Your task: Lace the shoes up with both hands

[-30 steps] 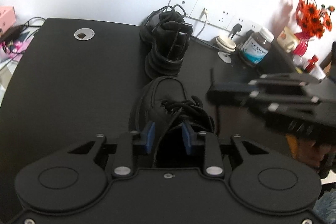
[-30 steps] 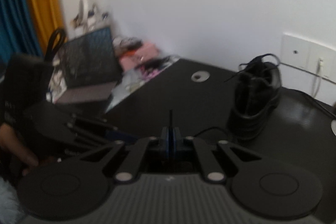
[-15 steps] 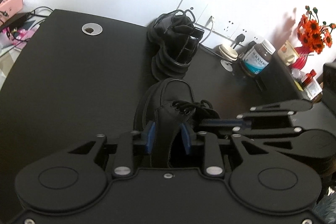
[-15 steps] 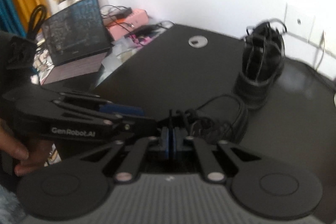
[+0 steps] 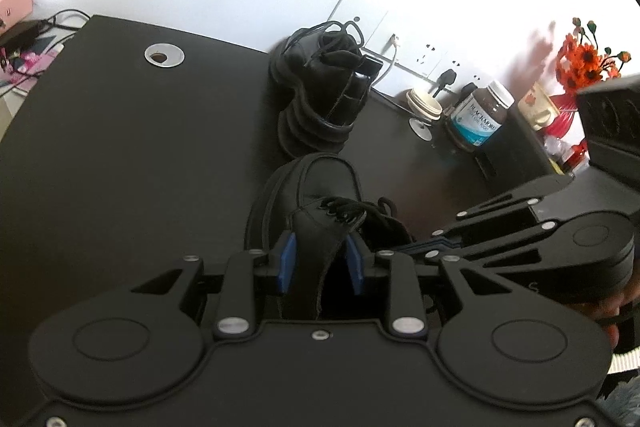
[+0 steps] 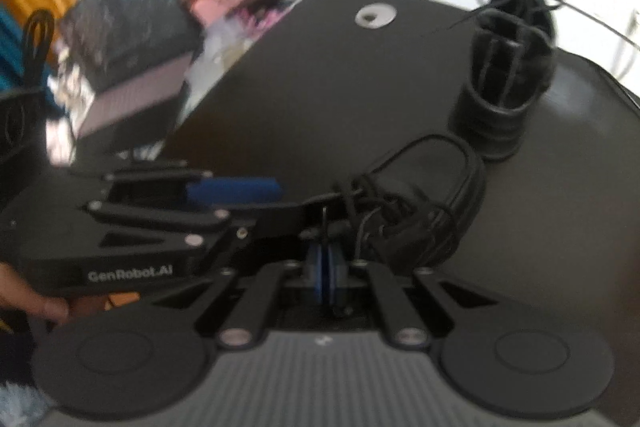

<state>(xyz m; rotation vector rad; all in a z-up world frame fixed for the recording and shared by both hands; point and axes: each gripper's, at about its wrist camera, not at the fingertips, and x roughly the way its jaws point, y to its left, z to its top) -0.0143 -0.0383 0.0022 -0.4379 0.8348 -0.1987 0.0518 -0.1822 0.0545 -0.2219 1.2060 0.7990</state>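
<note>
A black leather shoe (image 5: 316,187) lies on the dark table, toe away from me, its black laces (image 5: 344,211) loose over the eyelets. My left gripper (image 5: 320,259) is partly open, and its blue pads straddle the shoe's tongue. My right gripper (image 6: 326,267) is shut on a thin black lace end that sticks up between the pads, right beside the same shoe (image 6: 432,187). It comes in from the right in the left wrist view (image 5: 432,247). A second black shoe (image 5: 324,99) stands upright further back.
Wall sockets with plugs (image 5: 432,63), a white jar (image 5: 424,103), a supplement bottle (image 5: 480,115) and orange flowers (image 5: 584,63) line the back right. A metal grommet (image 5: 164,55) sits in the table. A laptop (image 6: 128,39) stands off the table's left side.
My right gripper has swung in from the side and down to the near shoe, still shut on the lace. My left gripper has closed in around the shoe's tongue.
</note>
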